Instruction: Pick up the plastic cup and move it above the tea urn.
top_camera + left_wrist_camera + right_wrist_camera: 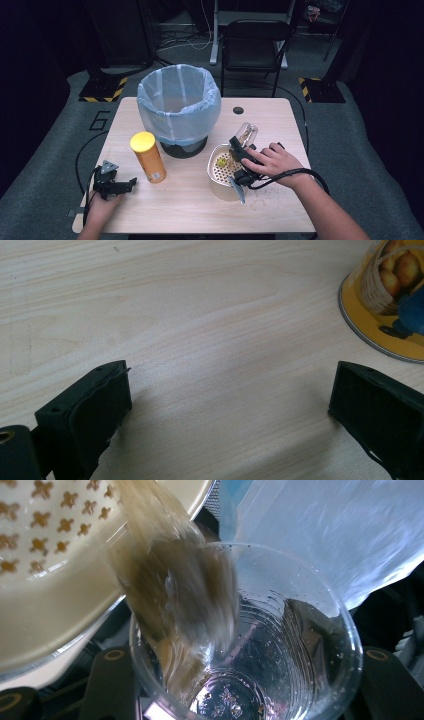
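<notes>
Clear ribbed plastic cup [245, 645], round-mouthed and thin-walled, tipped over the cream strainer bowl [223, 172], brownish liquid streaming from its lip onto the cross-shaped perforations. Right gripper [239, 150] clamped on the cup, a black jaw on each side of the wall in the right gripper view. Right hand [272, 162] wrapped over the gripper's body, forearm angled in from the lower right, cable looping back beside the wrist. Left gripper [131, 182] low at the near left of the pale wood-grain table [190, 205], jaws spread wide on nothing, left hand [102, 202] behind it. Yellow cylindrical snack can [148, 157] upright just beyond, its metal base rim and printed label seen in the left gripper view. Bin [179, 107] lined with a translucent blue bag behind the strainer bowl, close beside the raised cup.
</notes>
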`<state>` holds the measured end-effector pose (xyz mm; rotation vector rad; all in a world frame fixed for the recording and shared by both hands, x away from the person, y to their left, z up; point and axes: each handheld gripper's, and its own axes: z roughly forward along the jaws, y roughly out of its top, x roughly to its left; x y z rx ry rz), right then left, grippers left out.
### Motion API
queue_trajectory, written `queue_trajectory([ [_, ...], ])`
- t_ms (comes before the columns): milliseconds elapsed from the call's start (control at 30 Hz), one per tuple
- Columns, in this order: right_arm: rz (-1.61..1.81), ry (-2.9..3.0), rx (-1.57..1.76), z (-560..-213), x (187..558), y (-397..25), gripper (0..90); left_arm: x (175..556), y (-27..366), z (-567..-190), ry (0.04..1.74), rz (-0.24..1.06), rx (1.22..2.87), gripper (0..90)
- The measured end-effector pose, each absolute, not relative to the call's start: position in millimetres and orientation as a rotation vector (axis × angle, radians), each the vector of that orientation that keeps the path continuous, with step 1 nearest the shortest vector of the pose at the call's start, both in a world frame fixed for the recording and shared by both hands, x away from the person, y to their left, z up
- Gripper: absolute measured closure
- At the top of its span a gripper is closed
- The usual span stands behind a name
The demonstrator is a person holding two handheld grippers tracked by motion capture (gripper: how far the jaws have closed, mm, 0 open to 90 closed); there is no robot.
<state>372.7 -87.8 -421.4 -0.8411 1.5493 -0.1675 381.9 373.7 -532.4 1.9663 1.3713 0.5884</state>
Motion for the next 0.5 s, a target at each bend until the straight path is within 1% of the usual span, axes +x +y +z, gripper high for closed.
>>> queue_trajectory([
  [100,-0.173,1.561,-0.836,-412.6,369.5,-86.2,39.9,382.0,373.7,-532.4,1.371,0.590,1.966,3.0],
  [233,-0.147,1.578,-0.821,-409.1,368.5,-85.7,39.8,381.9,373.7,-532.4,1.370,0.591,1.967,3.0],
  [267,-0.147,1.578,-0.821,-409.1,368.5,-85.7,39.8,381.7,373.6,-532.4,1.372,0.588,1.967,3.0],
  [333,0.014,1.616,-0.698,-420.2,368.4,-88.0,39.7,381.7,373.6,-532.4,1.372,0.588,1.967,3.0],
  [367,0.021,1.620,-0.690,-420.8,368.1,-88.0,39.7,381.7,373.6,-532.4,1.372,0.589,1.967,3.0],
  [400,-0.147,1.568,-0.826,-409.0,367.7,-86.2,39.7,381.7,373.6,-532.4,1.372,0.589,1.966,3.0],
  [500,-0.140,1.571,-0.825,-408.5,367.8,-86.1,39.7,381.7,373.6,-532.4,1.372,0.588,1.967,3.0],
])
